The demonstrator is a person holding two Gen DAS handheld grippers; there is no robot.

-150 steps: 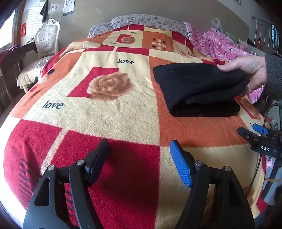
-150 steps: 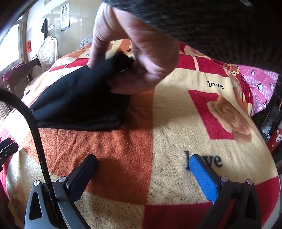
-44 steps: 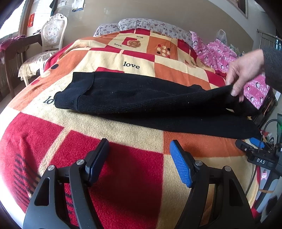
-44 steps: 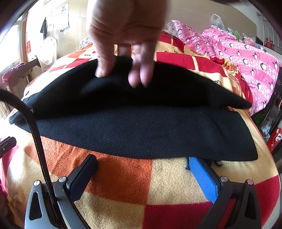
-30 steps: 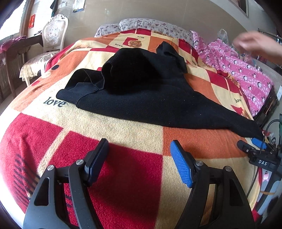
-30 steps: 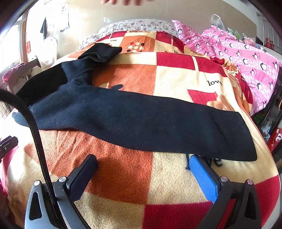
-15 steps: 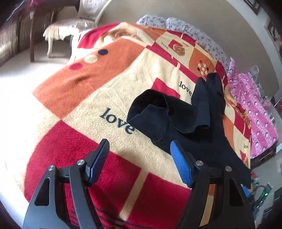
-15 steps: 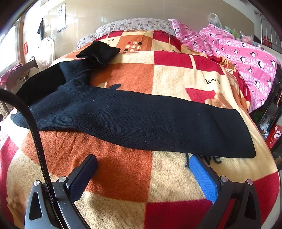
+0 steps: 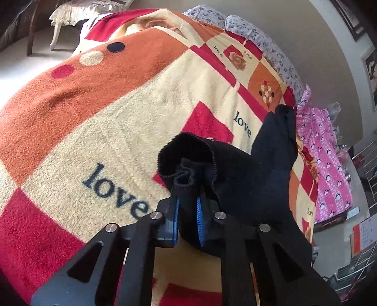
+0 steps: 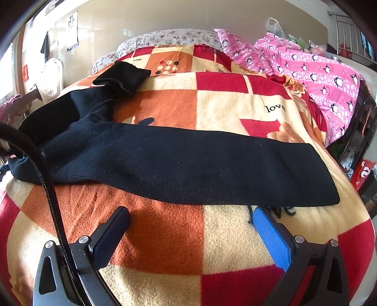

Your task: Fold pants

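Black knit pants (image 10: 188, 162) lie unfolded across the patchwork blanket (image 10: 165, 235), one leg stretched to the right, the other bunched toward the far left. In the left wrist view the waistband end of the pants (image 9: 247, 179) is gathered up, and my left gripper (image 9: 187, 200) is closing its jaws on that bunched edge, blue pads pressing the cloth from both sides. My right gripper (image 10: 190, 213) stands open just in front of the near leg's lower edge, with only blanket between its fingers.
A pink penguin-print quilt (image 10: 318, 70) lies heaped at the bed's right side and patterned pillows (image 10: 169, 35) at its head. A white chair (image 9: 77, 9) stands left of the bed. A black cable (image 10: 47, 183) crosses the right wrist view.
My left gripper has swung left to the waistband and closed on it, lifting the cloth. A hand that spread the pants has left the view. The right gripper has stayed put.
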